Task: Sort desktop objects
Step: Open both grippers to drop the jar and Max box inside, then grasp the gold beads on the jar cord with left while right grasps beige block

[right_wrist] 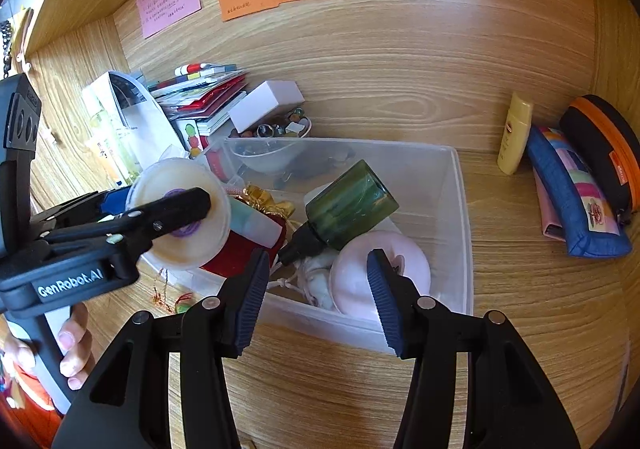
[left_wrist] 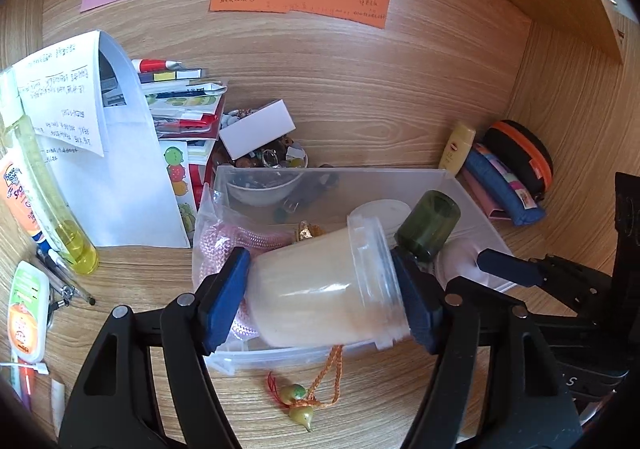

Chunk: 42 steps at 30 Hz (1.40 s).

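Observation:
My left gripper point(left_wrist: 320, 299) is shut on a translucent jar point(left_wrist: 312, 269) of cream-coloured stuff, gripped end to end and lying sideways over the near left part of the clear plastic box point(left_wrist: 476, 209). In the right wrist view the jar point(right_wrist: 188, 249) shows end-on behind a left finger point(right_wrist: 176, 209). My right gripper point(right_wrist: 318, 301) stands open above the box's near wall point(right_wrist: 360, 329), holding nothing. Inside the box point(right_wrist: 456, 201) lie a green bottle point(right_wrist: 348, 205) with a black cap, a pink round object point(right_wrist: 404, 261) and a red-and-gold pouch point(right_wrist: 240, 249).
A bowl of beads point(left_wrist: 260, 189) and a stack of books point(left_wrist: 188, 105) stand behind the box. Left are a white paper holder point(left_wrist: 120, 177) and a yellow bottle point(left_wrist: 68, 217). Right are a lotion bottle point(right_wrist: 514, 133), a blue pouch point(right_wrist: 576, 201) and a black-orange case point(right_wrist: 600, 145). A gourd charm point(left_wrist: 300, 403) lies in front.

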{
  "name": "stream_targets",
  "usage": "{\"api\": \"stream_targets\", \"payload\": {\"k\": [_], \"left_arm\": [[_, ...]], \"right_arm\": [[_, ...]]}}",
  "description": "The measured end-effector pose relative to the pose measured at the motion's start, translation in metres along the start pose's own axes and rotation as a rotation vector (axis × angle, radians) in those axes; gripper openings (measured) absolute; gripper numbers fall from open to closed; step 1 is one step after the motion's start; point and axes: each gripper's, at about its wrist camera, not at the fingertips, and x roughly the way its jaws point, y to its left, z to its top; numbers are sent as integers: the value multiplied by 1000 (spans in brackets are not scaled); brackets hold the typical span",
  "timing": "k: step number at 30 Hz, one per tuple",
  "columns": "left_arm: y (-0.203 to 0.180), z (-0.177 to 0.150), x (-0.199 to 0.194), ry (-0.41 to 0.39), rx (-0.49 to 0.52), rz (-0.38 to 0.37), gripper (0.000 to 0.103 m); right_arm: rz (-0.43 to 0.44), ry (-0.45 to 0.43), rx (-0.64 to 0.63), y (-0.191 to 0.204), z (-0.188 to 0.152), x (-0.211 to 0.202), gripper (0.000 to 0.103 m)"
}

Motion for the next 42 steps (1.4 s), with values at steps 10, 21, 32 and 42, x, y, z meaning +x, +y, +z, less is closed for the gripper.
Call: {"api": "stream_targets", "payload": {"k": [10,21,32,42], "left_arm": [[-16,-8,-18,-31,66,33,71],[-12,-25,-33,-21,61,63,79],[-3,-62,-32,71,83,127,89],[12,-95,-8,212,83,148,89]], "right_arm": [[8,4,-8,7,-6,-12,48],[-17,-18,-35,16,-22,-34,69],[-14,24,-53,20,-59,-44,72],[6,120,-72,22,-97,-34,72]]}}
